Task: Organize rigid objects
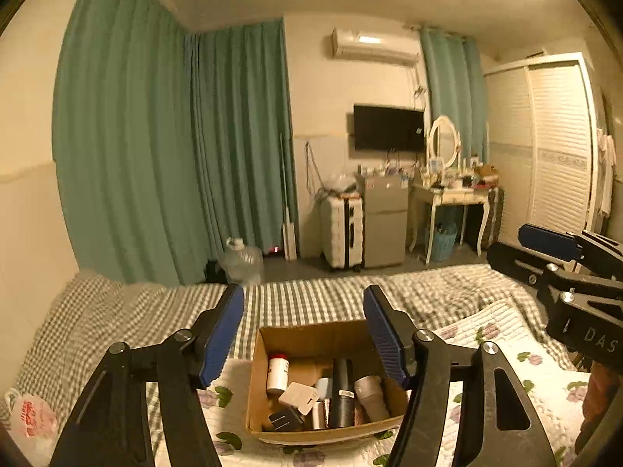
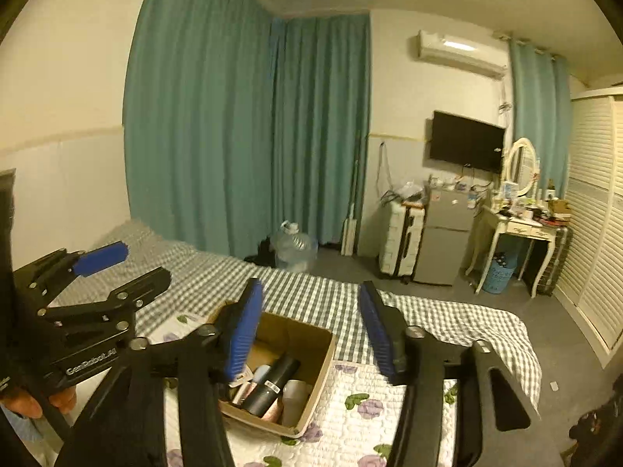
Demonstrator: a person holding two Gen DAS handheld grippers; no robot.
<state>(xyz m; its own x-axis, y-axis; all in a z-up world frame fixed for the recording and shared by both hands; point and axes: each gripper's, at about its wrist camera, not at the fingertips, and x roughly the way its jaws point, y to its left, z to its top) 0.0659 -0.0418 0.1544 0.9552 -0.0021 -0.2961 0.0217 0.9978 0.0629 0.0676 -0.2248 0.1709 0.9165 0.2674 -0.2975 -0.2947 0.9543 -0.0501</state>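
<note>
We see a cardboard box (image 1: 311,336) on the floral quilt (image 1: 545,385), packed with a black cylinder (image 1: 342,397), white bottle (image 1: 277,373) and metal cup (image 1: 372,397). Our left gripper (image 1: 303,330) and right gripper (image 2: 309,327) hover spread wide, empty. One reads "GenRobot.AI".

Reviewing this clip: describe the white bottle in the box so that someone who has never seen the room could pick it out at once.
On the bed, a floral quilt carries an open cardboard box of small items. The white bottle stands along the box's left wall in the left wrist view. Its red cap sets it apart from the tall black cylinder and the silvery one beside it.
</note>
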